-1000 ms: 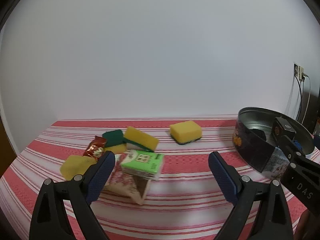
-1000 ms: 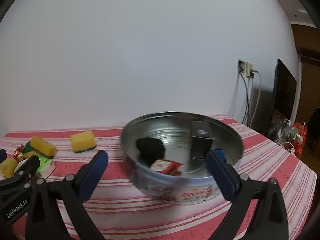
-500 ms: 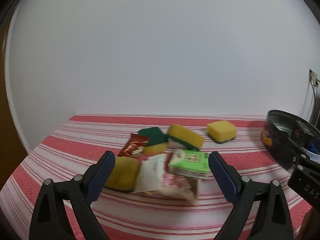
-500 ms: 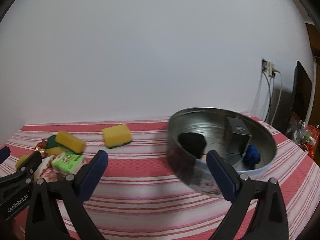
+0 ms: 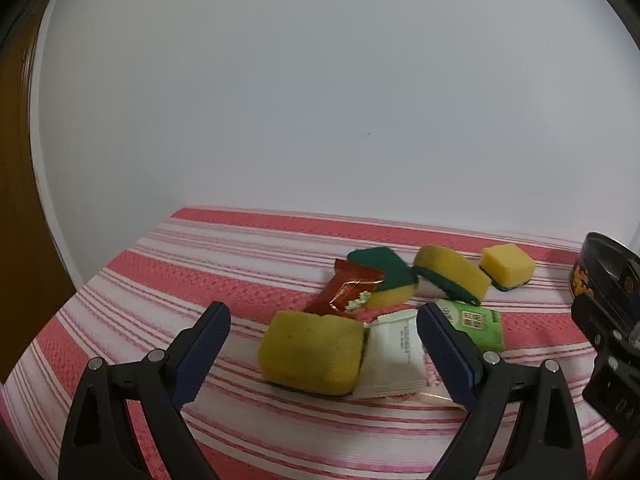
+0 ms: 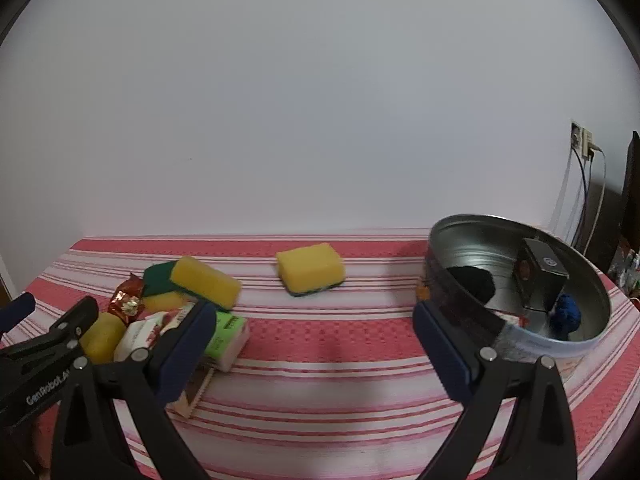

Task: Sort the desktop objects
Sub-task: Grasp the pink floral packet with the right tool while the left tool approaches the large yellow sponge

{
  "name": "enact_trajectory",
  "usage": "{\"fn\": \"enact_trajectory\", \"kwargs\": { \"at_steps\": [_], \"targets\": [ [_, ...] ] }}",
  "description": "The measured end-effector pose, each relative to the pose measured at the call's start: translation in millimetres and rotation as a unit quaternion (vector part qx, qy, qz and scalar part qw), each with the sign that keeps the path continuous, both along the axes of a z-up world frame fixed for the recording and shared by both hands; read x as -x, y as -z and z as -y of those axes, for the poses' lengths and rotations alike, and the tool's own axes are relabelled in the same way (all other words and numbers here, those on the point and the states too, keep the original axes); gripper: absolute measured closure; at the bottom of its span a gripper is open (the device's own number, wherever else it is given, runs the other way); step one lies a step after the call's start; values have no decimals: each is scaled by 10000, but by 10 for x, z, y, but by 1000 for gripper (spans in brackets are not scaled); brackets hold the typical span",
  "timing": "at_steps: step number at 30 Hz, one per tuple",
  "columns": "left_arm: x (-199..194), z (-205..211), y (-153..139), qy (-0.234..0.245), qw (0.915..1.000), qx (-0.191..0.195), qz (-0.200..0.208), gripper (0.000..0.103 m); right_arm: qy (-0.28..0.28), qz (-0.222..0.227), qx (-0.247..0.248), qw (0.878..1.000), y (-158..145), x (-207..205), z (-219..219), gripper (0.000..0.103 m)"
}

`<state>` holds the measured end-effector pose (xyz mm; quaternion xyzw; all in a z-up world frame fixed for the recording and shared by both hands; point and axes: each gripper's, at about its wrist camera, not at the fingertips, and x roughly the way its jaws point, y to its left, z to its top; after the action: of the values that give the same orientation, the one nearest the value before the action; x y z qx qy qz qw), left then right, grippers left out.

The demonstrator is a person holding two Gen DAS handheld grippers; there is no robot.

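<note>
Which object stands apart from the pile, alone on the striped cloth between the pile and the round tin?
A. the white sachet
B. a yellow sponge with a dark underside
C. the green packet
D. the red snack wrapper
B: in the right wrist view the yellow sponge lies by itself on the striped cloth, with bare cloth between it and both the pile and the round tin.

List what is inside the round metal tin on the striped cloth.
Inside the round metal tin, the right wrist view shows a black lump, a grey upright box, a blue crumpled thing and a red-and-white packet edge. The near wall hides the floor beneath it.
</note>
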<state>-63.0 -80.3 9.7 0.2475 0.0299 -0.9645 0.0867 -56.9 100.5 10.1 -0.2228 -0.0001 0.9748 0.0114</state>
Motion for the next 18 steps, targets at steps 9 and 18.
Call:
{"fn": "enact_trajectory", "kwargs": {
  "at_steps": [9,18],
  "targets": [
    [75,46,35,-60,9997,-53,218,7,-40,113,180,9998,16,35,-31,3],
    [89,59,38,-79,9995,-71,285,7,-132,143,177,9997,29,57,40,3]
  ]
}}
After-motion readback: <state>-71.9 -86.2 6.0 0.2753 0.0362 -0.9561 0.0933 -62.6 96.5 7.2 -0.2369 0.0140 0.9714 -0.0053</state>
